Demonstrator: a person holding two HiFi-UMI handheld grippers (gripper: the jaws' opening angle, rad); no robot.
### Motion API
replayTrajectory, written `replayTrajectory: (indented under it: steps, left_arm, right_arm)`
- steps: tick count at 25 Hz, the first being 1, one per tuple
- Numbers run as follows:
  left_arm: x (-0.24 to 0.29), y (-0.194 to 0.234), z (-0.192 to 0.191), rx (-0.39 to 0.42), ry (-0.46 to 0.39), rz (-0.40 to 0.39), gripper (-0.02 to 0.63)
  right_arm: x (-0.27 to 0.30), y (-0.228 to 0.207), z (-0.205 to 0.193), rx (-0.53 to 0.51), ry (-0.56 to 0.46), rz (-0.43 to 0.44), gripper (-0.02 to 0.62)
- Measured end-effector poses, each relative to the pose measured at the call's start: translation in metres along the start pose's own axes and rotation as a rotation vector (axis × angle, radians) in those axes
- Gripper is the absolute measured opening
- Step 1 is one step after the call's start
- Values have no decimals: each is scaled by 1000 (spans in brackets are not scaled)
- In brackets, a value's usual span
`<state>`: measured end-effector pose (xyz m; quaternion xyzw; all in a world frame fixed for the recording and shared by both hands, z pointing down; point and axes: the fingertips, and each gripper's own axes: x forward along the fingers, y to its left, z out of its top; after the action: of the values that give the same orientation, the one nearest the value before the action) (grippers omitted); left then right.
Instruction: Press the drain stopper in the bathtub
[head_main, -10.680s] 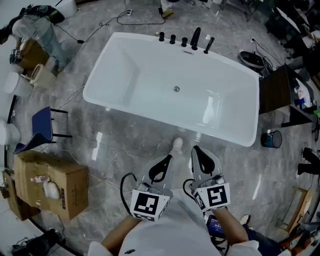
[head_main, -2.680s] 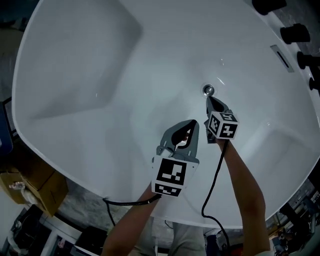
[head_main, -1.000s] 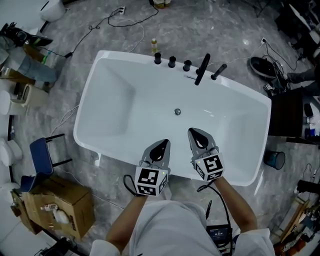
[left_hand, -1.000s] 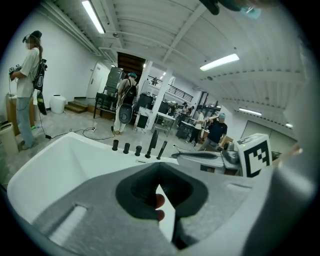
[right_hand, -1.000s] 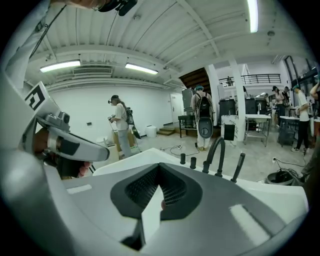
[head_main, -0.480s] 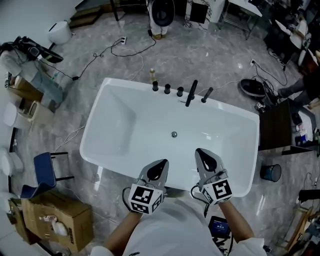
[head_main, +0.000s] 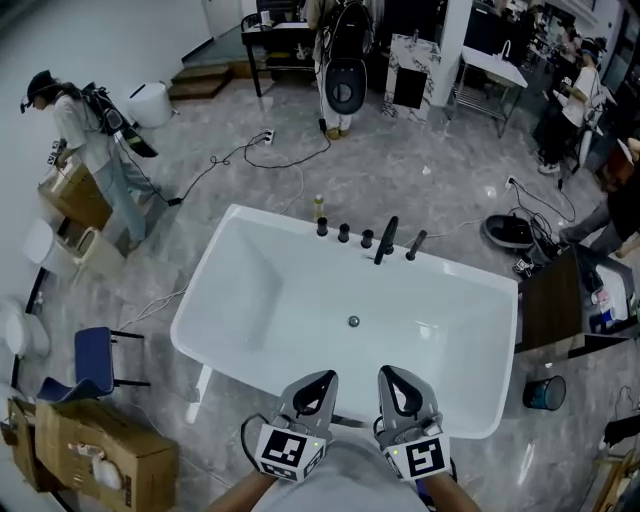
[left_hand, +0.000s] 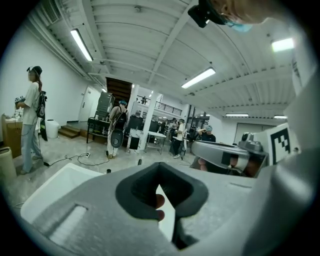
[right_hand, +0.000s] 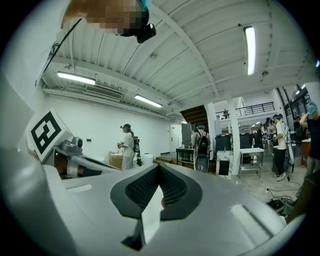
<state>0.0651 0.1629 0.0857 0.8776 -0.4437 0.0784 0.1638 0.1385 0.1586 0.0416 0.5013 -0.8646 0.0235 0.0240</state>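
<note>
The white bathtub (head_main: 250, 300) lies below me in the head view, with the small round metal drain stopper (head_main: 353, 321) in the middle of its floor. Both grippers hang at the near rim, well back from the stopper. My left gripper (head_main: 322, 378) is shut with nothing in it, and my right gripper (head_main: 390, 372) beside it is likewise shut and empty. In the left gripper view the jaws (left_hand: 159, 164) meet at the tip, pointing level across the room over the tub's rim (left_hand: 60, 180). The right gripper view shows its gripper (right_hand: 159, 166) shut too.
Black taps and a spout (head_main: 385, 240) stand on the tub's far rim. A person (head_main: 85, 130) stands at the far left by boxes. A cardboard box (head_main: 90, 455) and blue chair (head_main: 95, 360) are at the left, a dark table (head_main: 550, 310) and blue bucket (head_main: 545, 392) at the right. Cables cross the floor.
Both grippers have drawn back out of the tub to its near rim, after the right one was at the stopper. The head view has lifted and now takes in more of the room.
</note>
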Motion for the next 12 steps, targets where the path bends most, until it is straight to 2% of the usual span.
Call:
replayTrajectory:
  steps: [6, 12]
  left_arm:
    - [-4, -14, -10, -13, -10, 1, -2]
    - [1, -27, -10, 21, -3, -21, -2]
  right_arm:
    - [-14, 4, -15, 35, 28, -15, -6]
    - [-29, -14, -17, 60, 23, -59, -6]
